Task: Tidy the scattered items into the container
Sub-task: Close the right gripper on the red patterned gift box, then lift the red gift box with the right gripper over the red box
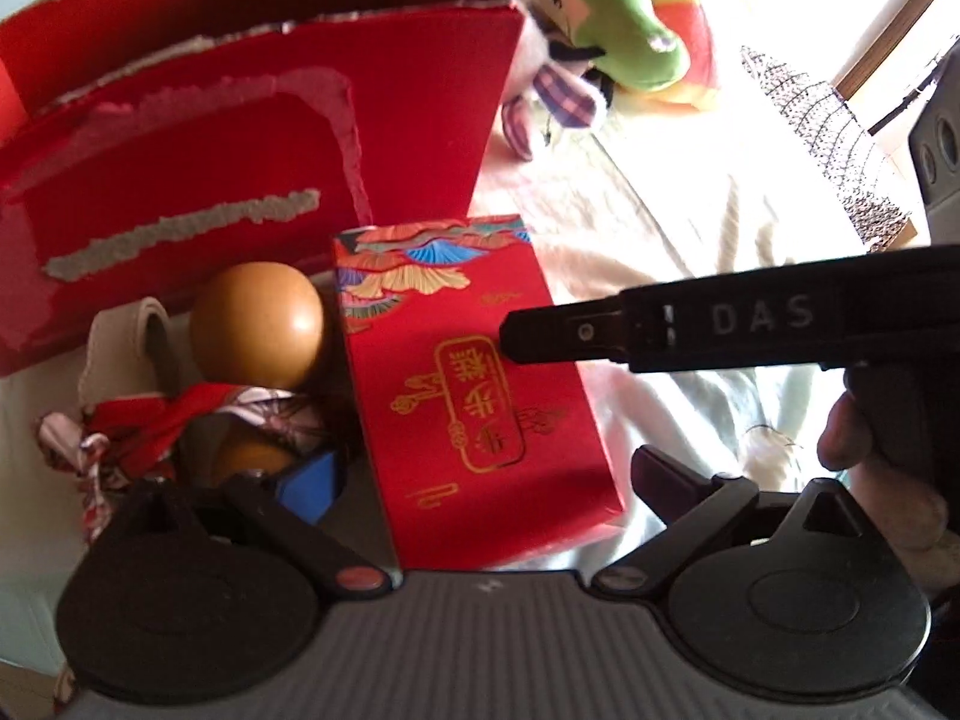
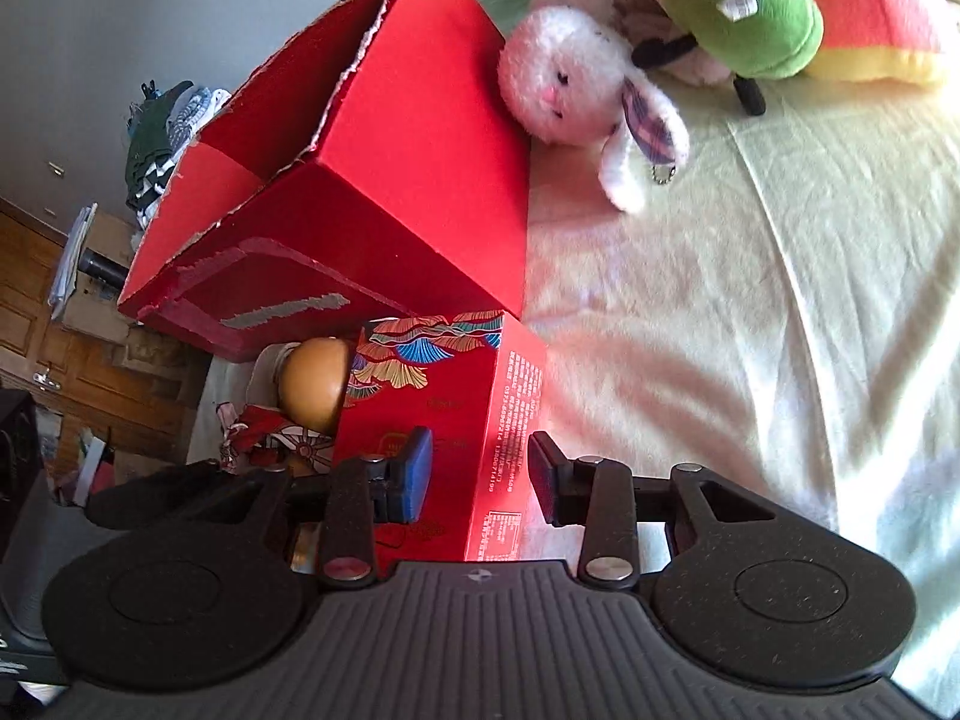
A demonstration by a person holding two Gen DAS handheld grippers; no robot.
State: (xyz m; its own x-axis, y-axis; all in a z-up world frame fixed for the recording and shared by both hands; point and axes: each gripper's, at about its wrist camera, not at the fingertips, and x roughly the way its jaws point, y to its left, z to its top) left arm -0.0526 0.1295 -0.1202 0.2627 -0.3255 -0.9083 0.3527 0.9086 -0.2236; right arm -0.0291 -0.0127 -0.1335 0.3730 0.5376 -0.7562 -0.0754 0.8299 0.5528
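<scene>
On the bed [image 2: 750, 312], covered by a pale sheet, a torn red cardboard box [image 2: 384, 180] stood open-topped, with a white plush rabbit [image 2: 576, 90] leaning against its side and a green plush toy [image 2: 738, 6] behind that. Just in front of the box lay a flat red gift box [image 1: 474, 384] with gold lettering, beside a brown egg-shaped ball [image 1: 258, 330] and a bundle of patterned red cloth [image 1: 156, 420]. The right hand-held gripper [image 2: 480, 474] was spread, its fingers straddling the gift box's edge. The left hand-held gripper [image 1: 480, 480] was spread too, the gift box between its fingers.
</scene>
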